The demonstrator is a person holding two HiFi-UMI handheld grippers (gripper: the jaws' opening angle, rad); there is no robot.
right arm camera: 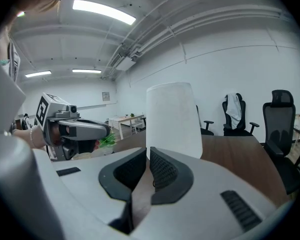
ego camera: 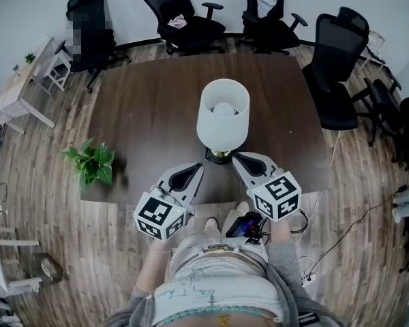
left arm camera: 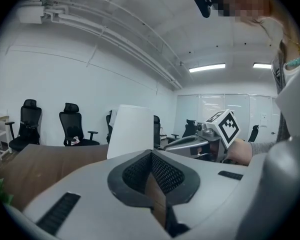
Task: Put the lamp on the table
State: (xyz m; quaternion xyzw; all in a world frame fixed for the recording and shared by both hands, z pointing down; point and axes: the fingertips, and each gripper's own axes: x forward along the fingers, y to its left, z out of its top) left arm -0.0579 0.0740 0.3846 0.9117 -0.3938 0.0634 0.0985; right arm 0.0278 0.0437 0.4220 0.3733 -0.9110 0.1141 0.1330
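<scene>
evidently the lamp (ego camera: pixel 223 114) already stands upright on the brown table (ego camera: pixel 150 107), near its front edge, so the placing looks done and the hands seem free of it. the left gripper (ego camera: pixel 195 172) and right gripper (ego camera: pixel 238 160) sit just beside its base, one on each side. both have their jaws pressed together, with nothing between them.

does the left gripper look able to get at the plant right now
Probably yes: only bare table lies between the left gripper and the plant at the near left corner; the lamp stands off to the other side. Its shut fingers would need opening.
</scene>
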